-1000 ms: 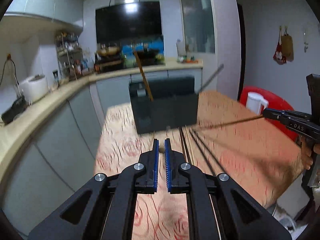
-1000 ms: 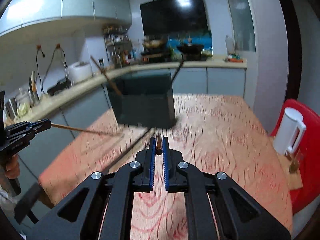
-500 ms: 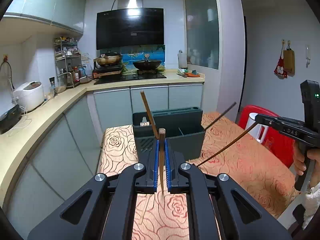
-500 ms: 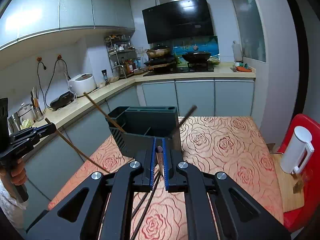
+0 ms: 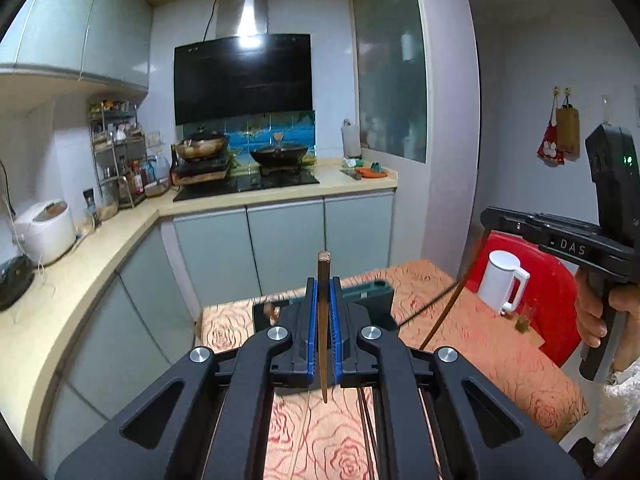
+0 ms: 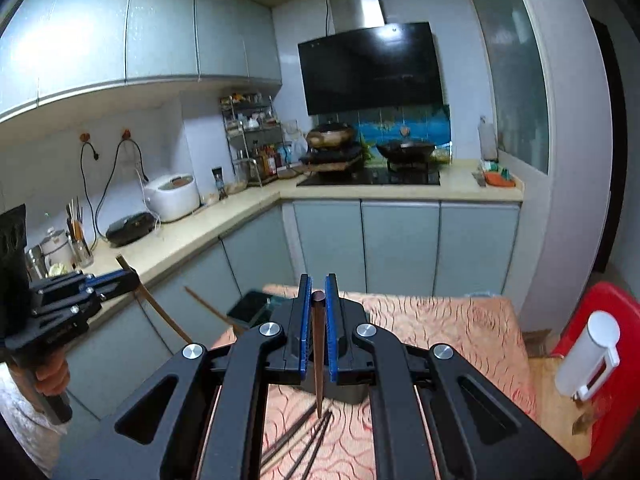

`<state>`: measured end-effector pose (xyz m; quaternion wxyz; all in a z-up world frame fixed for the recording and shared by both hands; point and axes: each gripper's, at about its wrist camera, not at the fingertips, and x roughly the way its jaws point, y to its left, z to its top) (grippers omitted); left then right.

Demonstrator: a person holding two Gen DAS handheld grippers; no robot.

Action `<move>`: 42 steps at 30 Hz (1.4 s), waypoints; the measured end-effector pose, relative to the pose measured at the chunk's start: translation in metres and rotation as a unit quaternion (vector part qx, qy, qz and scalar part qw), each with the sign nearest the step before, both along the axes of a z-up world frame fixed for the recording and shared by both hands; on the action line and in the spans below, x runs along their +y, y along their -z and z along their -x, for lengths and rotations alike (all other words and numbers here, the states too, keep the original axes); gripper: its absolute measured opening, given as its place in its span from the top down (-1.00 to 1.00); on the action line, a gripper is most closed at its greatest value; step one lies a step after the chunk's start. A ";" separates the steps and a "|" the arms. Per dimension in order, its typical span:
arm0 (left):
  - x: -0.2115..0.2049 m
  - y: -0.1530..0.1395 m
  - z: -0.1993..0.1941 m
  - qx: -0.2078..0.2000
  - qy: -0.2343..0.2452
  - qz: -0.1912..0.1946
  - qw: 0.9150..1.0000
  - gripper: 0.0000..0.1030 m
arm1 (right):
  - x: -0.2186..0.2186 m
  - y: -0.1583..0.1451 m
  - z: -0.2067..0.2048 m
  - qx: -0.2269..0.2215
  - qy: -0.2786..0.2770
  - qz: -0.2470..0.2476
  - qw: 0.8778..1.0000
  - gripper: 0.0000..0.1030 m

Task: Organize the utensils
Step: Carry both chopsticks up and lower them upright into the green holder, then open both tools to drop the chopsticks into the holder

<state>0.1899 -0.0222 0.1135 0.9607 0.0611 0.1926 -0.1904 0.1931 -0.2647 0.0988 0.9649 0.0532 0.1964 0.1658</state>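
Two grippers up over table (image 5: 500, 344); left gripper (image 5: 324, 300) pinching brown chopstick (image 5: 322, 320); right gripper (image 6: 318, 304) pinching dark chopstick (image 6: 319, 360).

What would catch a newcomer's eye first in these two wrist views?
Each view is filled at centre by black jaws with blue pads shut on a single chopstick: the left gripper holds a brown chopstick, the right gripper a dark chopstick, both raised above the rose-patterned table. Behind them sits the dark utensil holder, with loose dark chopsticks lying on the table below.
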 end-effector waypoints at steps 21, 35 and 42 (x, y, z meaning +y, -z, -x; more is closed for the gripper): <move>-0.036 -0.006 -0.085 -0.004 -0.040 0.012 0.999 0.89 | 0.016 -0.009 -0.075 0.003 0.045 0.027 0.999 0.85; -0.023 0.025 -0.106 0.033 -0.061 0.016 0.997 0.71 | 0.032 0.030 -0.090 0.034 0.037 0.050 0.997 0.79; -0.022 0.017 -0.087 0.006 -0.062 0.019 0.998 -0.02 | 0.029 0.026 -0.075 0.019 0.034 0.039 0.998 0.05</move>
